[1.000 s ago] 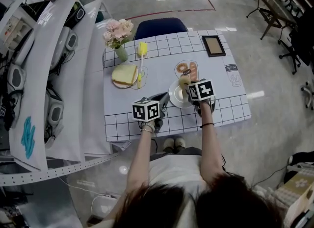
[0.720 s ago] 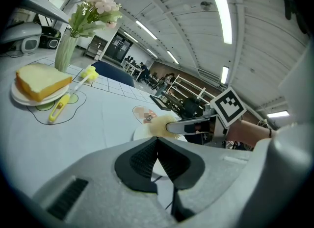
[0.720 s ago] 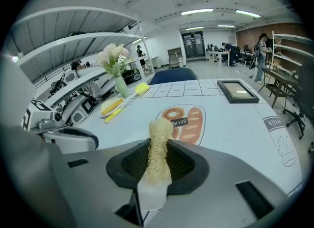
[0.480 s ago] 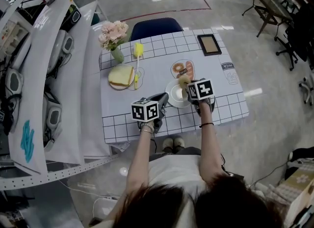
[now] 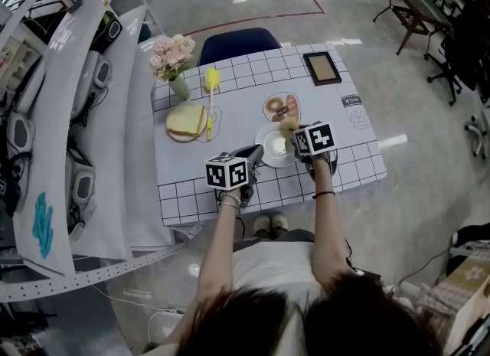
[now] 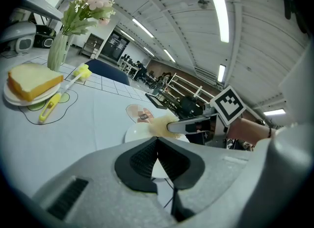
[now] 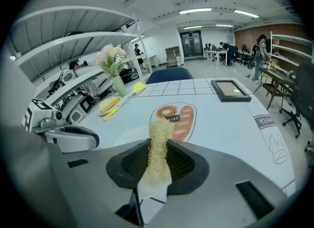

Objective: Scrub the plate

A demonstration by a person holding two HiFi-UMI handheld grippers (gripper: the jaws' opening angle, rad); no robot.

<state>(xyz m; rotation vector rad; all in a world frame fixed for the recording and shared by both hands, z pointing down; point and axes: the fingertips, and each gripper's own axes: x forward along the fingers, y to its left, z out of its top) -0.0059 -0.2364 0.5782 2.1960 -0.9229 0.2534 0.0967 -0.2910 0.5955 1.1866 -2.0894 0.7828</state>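
**Two claws, two grips**

Head view: your left gripper [image 5: 255, 152] sits at the near-left edge of the one white plate [image 5: 272, 148]. The plate lies toward the front of the grid-patterned table [image 5: 344, 171]. Your right gripper [image 5: 292, 135] hangs over the plate's right side, with one straw-coloured scrubber [image 5: 287, 126] at its tip. Farther back on the table are one slice of bread [image 5: 186, 119] on a second plate, one yellow brush [image 5: 210, 90], one vase of flowers [image 5: 173, 60] and one picture frame [image 5: 321, 67].

Left gripper view: your two pads are pressed onto the plate's white rim. Beyond them the scrubber lies over the plate's far side; you cannot tell whether it touches.

Right gripper view: your two jaws pinch the scrubber, which stands upright between them. A white patch of the plate shows just beneath.
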